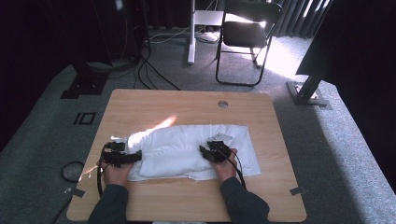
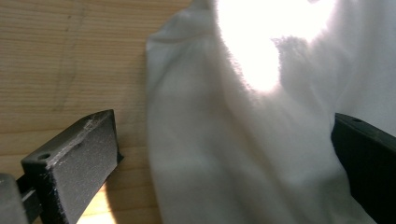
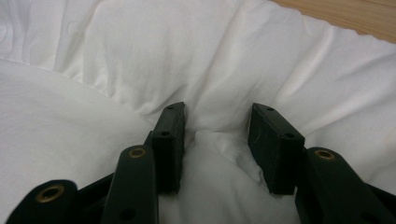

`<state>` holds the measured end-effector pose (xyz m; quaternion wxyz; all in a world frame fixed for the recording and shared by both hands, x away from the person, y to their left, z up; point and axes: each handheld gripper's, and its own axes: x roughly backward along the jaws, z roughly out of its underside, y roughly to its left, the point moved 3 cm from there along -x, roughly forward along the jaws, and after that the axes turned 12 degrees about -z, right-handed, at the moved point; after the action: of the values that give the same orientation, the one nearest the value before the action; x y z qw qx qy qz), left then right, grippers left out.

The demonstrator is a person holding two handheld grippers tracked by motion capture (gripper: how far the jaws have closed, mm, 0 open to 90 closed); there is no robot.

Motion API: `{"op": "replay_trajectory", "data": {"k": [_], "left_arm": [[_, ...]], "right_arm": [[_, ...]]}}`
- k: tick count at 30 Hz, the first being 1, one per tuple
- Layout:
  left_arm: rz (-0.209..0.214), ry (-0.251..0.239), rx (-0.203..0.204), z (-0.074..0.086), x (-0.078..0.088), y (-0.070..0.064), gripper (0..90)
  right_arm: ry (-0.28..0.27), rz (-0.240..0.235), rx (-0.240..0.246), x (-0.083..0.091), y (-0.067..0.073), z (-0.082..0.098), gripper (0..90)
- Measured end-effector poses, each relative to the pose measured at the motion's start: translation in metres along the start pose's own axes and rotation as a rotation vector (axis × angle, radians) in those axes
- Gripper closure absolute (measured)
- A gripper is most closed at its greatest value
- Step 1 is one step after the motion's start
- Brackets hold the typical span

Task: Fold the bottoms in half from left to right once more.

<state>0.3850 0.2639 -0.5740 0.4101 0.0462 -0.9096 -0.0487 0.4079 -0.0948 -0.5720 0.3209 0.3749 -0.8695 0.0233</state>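
Left gripper [image 1: 138, 155], we find, stands wide open at the white cloth's [image 1: 187, 147] left edge, one jaw over bare table [image 1: 187, 105], gripping nothing. Right gripper [image 3: 215, 135] pinches a fold of cloth between half-closed jaws. Beyond the table stands a folding chair [image 1: 247, 32].
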Motion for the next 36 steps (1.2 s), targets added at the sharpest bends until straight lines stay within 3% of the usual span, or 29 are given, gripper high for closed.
{"op": "replay_trajectory", "data": {"k": [4, 5, 8, 10, 11, 12, 15, 16, 17, 21, 22, 23, 24, 27, 29, 33, 36], "left_arm": [[0.002, 0.008, -0.010, 0.002, 0.001, 0.001, 0.0], [-0.001, 0.020, -0.038, 0.003, 0.004, -0.003, 0.0], [-0.001, -0.008, -0.044, 0.010, 0.011, -0.010, 5.3], [0.002, -0.022, -0.044, 0.012, 0.014, -0.012, 16.3], [0.026, -0.054, -0.061, 0.016, 0.020, -0.016, 16.3], [0.040, -0.065, -0.069, 0.016, 0.021, -0.018, 31.1], [0.134, -0.071, -0.091, 0.016, 0.025, -0.024, 68.2], [0.172, -0.073, -0.088, 0.015, 0.024, -0.025, 79.3], [0.180, -0.082, -0.088, 0.014, 0.025, -0.024, 83.4], [0.291, -0.169, -0.010, 0.004, 0.042, -0.013, 84.4], [0.291, -0.169, -0.010, 0.004, 0.042, -0.013, 84.6], [0.335, -0.232, 0.001, -0.006, 0.057, -0.008, 84.6], [0.342, -0.259, -0.005, -0.012, 0.064, -0.008, 84.9], [0.386, -0.322, -0.002, -0.030, 0.083, -0.010, 85.1], [0.402, -0.360, -0.016, -0.041, 0.094, -0.014, 85.2], [0.454, -0.414, -0.041, -0.059, 0.113, -0.025, 85.5], [0.511, -0.461, -0.048, -0.074, 0.128, -0.032, 85.6]], "right_arm": [[-0.001, 0.000, -0.003, 0.000, 0.000, 0.000, 55.3], [-0.002, 0.000, -0.006, 0.001, 0.000, 0.000, 55.3], [-0.003, 0.001, -0.015, 0.002, 0.000, 0.001, 55.3], [-0.004, 0.002, -0.020, 0.003, 0.000, 0.001, 55.3], [-0.007, 0.002, -0.022, 0.003, 0.000, 0.002, 55.3], [-0.011, 0.002, -0.028, 0.005, 0.000, 0.003, 55.2], [-0.009, 0.002, -0.035, 0.007, 0.002, 0.004, 55.0], [-0.007, 0.003, -0.037, 0.008, 0.003, 0.005, 54.9], [-0.002, 0.004, -0.041, 0.009, 0.004, 0.005, 54.5], [-0.006, -0.003, -0.046, 0.019, 0.006, 0.000, 49.0], [-0.006, -0.003, -0.046, 0.019, 0.006, 0.000, 49.0], [-0.017, -0.005, -0.038, 0.023, 0.008, -0.003, 47.6], [-0.043, -0.024, 0.012, 0.031, 0.017, -0.010, 44.4], [-0.036, -0.024, 0.110, 0.033, 0.033, -0.016, 41.3], [-0.009, -0.011, 0.142, 0.026, 0.039, -0.016, 41.6], [0.087, -0.024, 0.135, 0.000, 0.040, -0.011, 42.8], [0.104, -0.049, 0.105, -0.012, 0.042, -0.013, 44.0]]}}
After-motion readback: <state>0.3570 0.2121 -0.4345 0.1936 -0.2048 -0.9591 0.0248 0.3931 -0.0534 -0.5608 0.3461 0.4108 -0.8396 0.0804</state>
